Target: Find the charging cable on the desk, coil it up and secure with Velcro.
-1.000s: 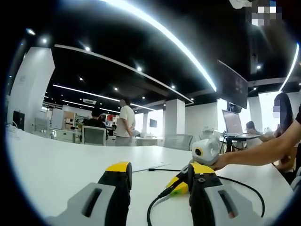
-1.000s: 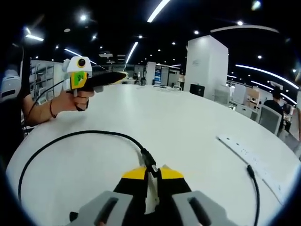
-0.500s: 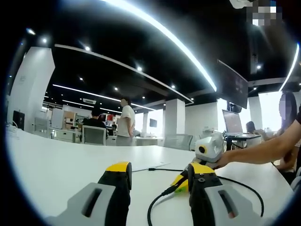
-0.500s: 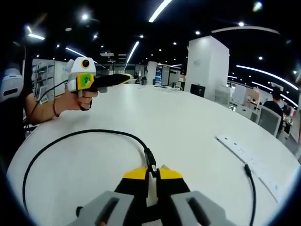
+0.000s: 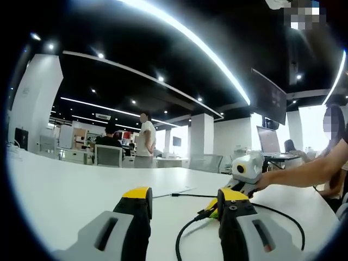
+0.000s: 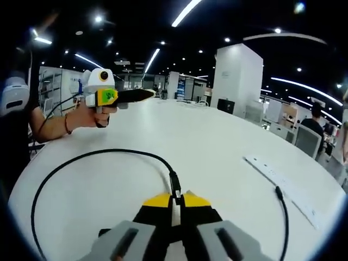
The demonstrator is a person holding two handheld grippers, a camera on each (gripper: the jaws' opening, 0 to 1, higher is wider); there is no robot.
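White desk (image 6: 217, 147) (image 5: 60, 190) spans both views. Black cable (image 6: 87, 157) (image 5: 283, 213) lies on it in a wide loop. Right gripper (image 6: 174, 200) (image 5: 215, 206) is clenched on the cable just behind its plug (image 6: 174, 181), low over the desk. Left gripper (image 5: 185, 197) (image 6: 142, 94) is released, jaws spread wide, nothing between them, held above the desk well apart from the right one. White power strip (image 6: 285, 187) sits on the desk beside a second cable end (image 6: 279, 193).
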